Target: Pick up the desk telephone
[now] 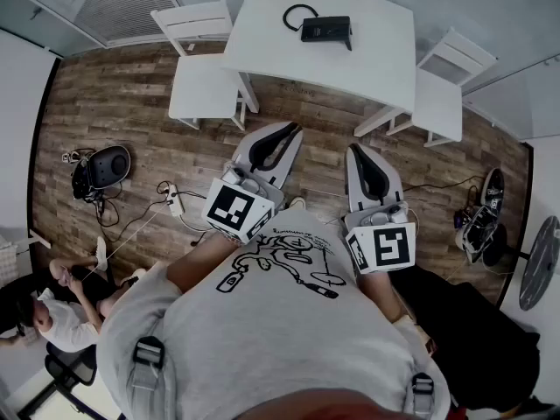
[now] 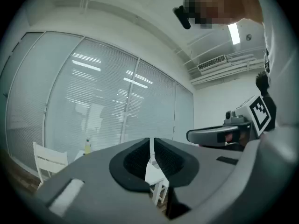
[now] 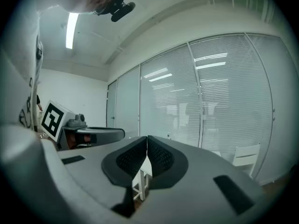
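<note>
The telephone (image 1: pixel 325 30) lies on the white table (image 1: pixel 372 59), near its far edge, and its cord (image 1: pixel 290 12) is curled just beside it. We hold the left gripper (image 1: pixel 291 129) and the right gripper (image 1: pixel 356 150) well short of the table. Both have their jaws closed on nothing.

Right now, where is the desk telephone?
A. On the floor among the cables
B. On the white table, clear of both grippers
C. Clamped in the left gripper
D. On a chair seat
B: the desk telephone lies on the white table, while the left gripper and the right gripper are close to the person's body, well short of the table, each with its jaws shut on nothing.
</note>
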The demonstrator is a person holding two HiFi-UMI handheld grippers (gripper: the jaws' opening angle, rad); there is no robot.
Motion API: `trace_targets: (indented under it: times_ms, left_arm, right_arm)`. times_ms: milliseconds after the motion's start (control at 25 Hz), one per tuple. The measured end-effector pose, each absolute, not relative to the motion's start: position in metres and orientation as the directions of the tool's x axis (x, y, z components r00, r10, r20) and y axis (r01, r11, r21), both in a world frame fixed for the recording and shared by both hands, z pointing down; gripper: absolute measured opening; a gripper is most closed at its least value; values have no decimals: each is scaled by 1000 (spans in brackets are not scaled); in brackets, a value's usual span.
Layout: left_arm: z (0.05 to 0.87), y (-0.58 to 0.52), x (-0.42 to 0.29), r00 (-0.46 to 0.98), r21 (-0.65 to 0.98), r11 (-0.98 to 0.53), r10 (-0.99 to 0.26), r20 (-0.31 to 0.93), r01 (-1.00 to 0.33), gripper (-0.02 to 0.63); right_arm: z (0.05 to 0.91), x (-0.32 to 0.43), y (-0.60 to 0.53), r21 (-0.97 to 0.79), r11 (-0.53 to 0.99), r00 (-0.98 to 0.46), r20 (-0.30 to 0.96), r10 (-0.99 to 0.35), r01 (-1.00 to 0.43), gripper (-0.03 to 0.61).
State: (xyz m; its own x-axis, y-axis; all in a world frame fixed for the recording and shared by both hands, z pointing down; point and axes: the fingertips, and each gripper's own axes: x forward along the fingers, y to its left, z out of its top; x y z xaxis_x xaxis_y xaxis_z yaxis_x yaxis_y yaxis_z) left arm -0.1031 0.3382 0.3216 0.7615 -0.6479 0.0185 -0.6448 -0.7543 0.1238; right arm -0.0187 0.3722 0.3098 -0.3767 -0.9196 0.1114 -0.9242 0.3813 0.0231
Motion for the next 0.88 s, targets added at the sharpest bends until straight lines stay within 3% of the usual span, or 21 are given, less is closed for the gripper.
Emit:
trace_targets:
  times_ms: [880]
  left_arm:
    - [347,312,-158,761,162,-746,-645,62,-646,28]
  right_arm:
    - [322,-71,340,-23,384,-384,108,-917,-923,8]
